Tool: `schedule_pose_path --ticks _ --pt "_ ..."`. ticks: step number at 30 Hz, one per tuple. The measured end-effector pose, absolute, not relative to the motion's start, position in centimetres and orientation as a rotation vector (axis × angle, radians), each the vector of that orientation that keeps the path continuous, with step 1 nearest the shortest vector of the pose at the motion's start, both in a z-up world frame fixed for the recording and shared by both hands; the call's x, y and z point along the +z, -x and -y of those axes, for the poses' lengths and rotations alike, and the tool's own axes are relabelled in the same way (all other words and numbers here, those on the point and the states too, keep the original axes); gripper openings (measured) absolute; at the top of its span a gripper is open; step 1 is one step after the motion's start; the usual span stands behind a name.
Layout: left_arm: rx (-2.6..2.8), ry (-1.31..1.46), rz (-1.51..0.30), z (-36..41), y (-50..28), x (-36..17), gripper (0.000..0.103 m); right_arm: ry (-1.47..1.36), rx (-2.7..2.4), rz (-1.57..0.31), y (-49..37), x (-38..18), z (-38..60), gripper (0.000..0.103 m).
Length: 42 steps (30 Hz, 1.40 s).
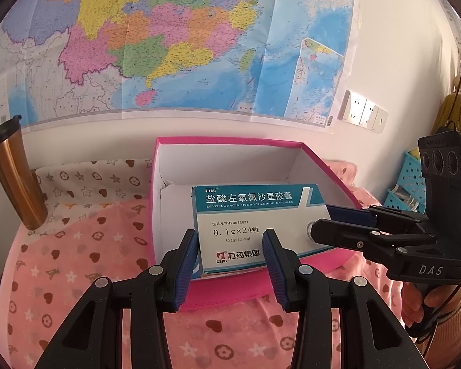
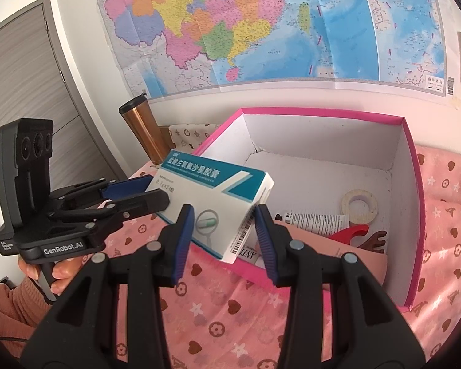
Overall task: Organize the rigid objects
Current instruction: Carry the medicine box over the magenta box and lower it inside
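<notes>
Black finger arms with blue pads fill the near edge of both views. Between the pads of the left gripper [image 1: 233, 246] sits the near end of the medicine carton [image 1: 255, 224]; the right gripper [image 2: 224, 227] clamps its other end, so both sets of jaws are clenched on the same carton, one at each end. It hangs tilted over the near-left corner of the pink box [image 2: 410, 190], above the rim rather than down inside.

A likely slip: if one hand lets go while the carton is over the rim, it could pivot on the other grip and drop onto the pink bedspread [image 2: 199, 301] — or land on edge against the wall. Pulling the two hands apart could also crush or tear the thin card.

Inside, the near-right floor is crowded: a tape roll [image 2: 359, 206], a tube [image 2: 316, 220], a red piece [image 2: 352, 232] and a brown antler shape [image 2: 376, 241]. Open white floor lies at the far side. Left of the box stands a copper tumbler [image 1: 15, 175], well apart and clear of the hands' path.
</notes>
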State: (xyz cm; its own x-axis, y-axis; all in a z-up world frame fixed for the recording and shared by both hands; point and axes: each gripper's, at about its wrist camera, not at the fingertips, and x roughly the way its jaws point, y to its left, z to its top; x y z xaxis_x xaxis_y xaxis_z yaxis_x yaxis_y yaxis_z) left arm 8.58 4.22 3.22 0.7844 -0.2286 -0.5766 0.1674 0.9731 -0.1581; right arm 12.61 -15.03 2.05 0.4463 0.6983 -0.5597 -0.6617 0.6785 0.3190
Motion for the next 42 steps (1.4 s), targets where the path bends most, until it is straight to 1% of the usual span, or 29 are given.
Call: schedule_pose_path --ticks 42 --pt "-0.191 0.108 -0.683 -4.8 -10.8 2.0 0.043 -0.058 0.831 -0.766 -13.9 1.2 14.2 0.044"
